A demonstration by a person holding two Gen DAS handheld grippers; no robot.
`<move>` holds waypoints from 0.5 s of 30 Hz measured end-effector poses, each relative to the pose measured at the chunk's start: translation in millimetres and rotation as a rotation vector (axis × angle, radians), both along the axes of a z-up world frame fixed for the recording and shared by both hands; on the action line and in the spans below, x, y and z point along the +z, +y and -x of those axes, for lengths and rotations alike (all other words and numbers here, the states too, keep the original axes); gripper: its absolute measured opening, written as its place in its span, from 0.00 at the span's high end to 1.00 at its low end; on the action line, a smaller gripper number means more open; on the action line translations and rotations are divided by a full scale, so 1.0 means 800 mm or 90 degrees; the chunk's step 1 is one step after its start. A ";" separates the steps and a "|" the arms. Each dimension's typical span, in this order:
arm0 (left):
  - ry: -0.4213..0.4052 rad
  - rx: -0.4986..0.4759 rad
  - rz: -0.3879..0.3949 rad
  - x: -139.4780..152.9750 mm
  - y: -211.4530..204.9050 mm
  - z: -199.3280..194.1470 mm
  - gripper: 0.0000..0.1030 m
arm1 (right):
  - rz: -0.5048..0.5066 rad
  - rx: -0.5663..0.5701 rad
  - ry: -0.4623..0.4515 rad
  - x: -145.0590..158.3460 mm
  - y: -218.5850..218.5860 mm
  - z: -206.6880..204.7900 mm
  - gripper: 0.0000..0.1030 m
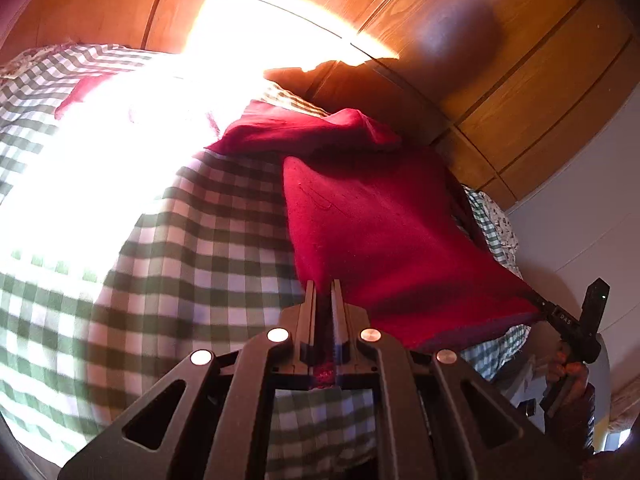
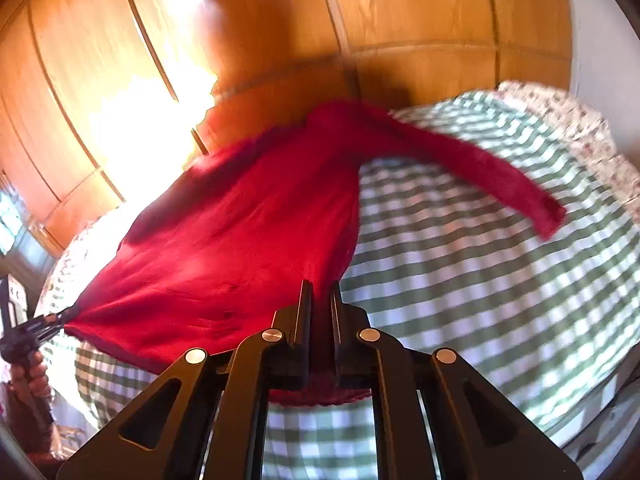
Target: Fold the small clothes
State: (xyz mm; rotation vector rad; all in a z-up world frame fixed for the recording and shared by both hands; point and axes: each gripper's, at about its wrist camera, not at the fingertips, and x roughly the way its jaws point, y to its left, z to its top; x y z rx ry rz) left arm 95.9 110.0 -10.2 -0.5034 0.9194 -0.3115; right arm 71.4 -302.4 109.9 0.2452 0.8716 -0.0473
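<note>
Two hand-held grippers are holding a red garment stretched above a checked bed.

The left hand-held gripper (image 1: 324,286) is pinching one bottom corner of the red garment (image 1: 380,216) with its jaws closed tight on the cloth. The right hand-held gripper (image 2: 320,286) is clamping the other bottom corner the same way. The garment is hanging taut between them over the green-and-white checked bedspread (image 2: 480,280). In the right wrist view one long sleeve (image 2: 500,176) is trailing toward 2 o'clock, blurred. A wooden wardrobe (image 2: 400,20) is standing behind the bed at 12 o'clock, with bright sunlight glaring across it.
</note>
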 end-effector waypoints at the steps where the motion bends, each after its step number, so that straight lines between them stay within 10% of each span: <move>1: 0.004 -0.005 0.003 -0.002 0.001 0.009 0.95 | 0.005 0.002 0.005 0.000 -0.001 0.010 0.94; 9: 0.125 -0.004 -0.020 -0.075 -0.021 0.048 0.91 | 0.052 -0.056 0.152 -0.091 -0.027 0.060 1.00; 13: 0.111 0.060 -0.049 -0.068 -0.002 0.029 0.52 | 0.073 -0.078 0.153 -0.096 -0.034 0.062 1.00; 15: 0.096 0.116 -0.066 -0.064 0.025 0.013 0.51 | 0.083 -0.081 0.129 -0.087 -0.032 0.056 0.99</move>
